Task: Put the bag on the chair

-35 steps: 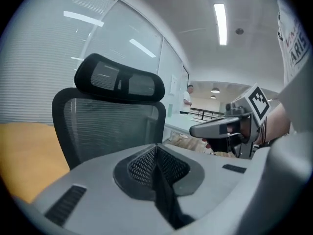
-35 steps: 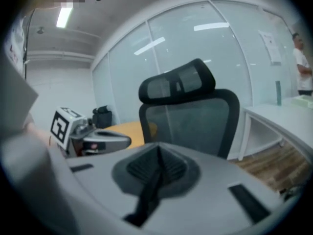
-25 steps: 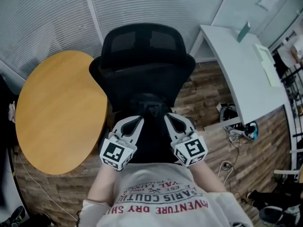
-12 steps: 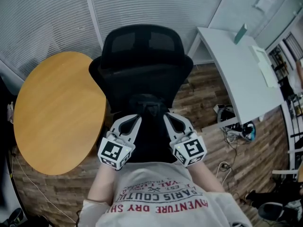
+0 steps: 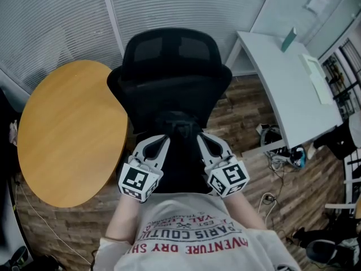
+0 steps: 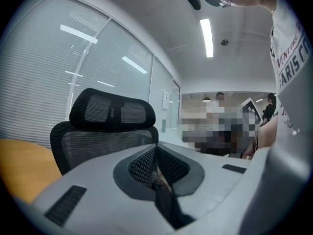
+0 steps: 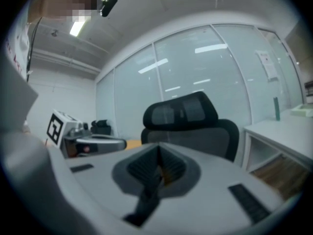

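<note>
Bag hangs at the seat front of the office chair, which is at 12 o'clock. Left hand-held gripper and right hand-held gripper are each clenched on its black straps, likely to keep it level for lowering.

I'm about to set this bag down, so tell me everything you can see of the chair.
The chair is a black office chair with a mesh headrest above a wider mesh back. It stands upright facing you, on wood-look floor, backed by blinds, between the round wooden table and the white desk. The black bag covers most of the seat; whether they touch, I cannot tell.
</note>
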Demonstrator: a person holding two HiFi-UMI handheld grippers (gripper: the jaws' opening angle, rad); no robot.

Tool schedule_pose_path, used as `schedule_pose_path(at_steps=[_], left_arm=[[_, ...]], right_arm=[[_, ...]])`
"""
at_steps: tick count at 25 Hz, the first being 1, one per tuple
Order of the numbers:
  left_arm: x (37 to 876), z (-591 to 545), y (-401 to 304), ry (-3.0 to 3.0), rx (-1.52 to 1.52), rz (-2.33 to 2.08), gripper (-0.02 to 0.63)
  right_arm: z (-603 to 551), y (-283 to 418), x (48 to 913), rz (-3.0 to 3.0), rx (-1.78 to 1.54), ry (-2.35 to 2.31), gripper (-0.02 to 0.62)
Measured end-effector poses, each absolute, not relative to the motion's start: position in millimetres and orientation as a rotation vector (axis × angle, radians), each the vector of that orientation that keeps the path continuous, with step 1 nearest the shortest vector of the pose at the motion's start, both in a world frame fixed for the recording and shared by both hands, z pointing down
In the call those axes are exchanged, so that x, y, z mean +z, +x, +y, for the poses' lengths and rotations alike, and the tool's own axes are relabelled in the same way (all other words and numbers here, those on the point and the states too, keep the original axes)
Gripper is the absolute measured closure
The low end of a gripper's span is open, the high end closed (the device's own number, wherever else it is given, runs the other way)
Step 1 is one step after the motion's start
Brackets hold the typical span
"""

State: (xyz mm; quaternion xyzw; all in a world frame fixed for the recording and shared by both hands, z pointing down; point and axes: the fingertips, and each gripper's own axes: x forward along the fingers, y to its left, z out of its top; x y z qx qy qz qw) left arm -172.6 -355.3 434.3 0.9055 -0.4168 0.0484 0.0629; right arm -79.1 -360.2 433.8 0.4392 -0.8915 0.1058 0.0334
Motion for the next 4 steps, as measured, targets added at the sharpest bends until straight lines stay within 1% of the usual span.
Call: schedule_pose_path(at_steps=[4], left_arm=[[434.6, -353.8, -171.3, 2.746, 0.148, -1.230, 0.571]], right_arm=[[-365.8, -72.3, 433.7, -2.728, 0.362, 1.383, 0.569]])
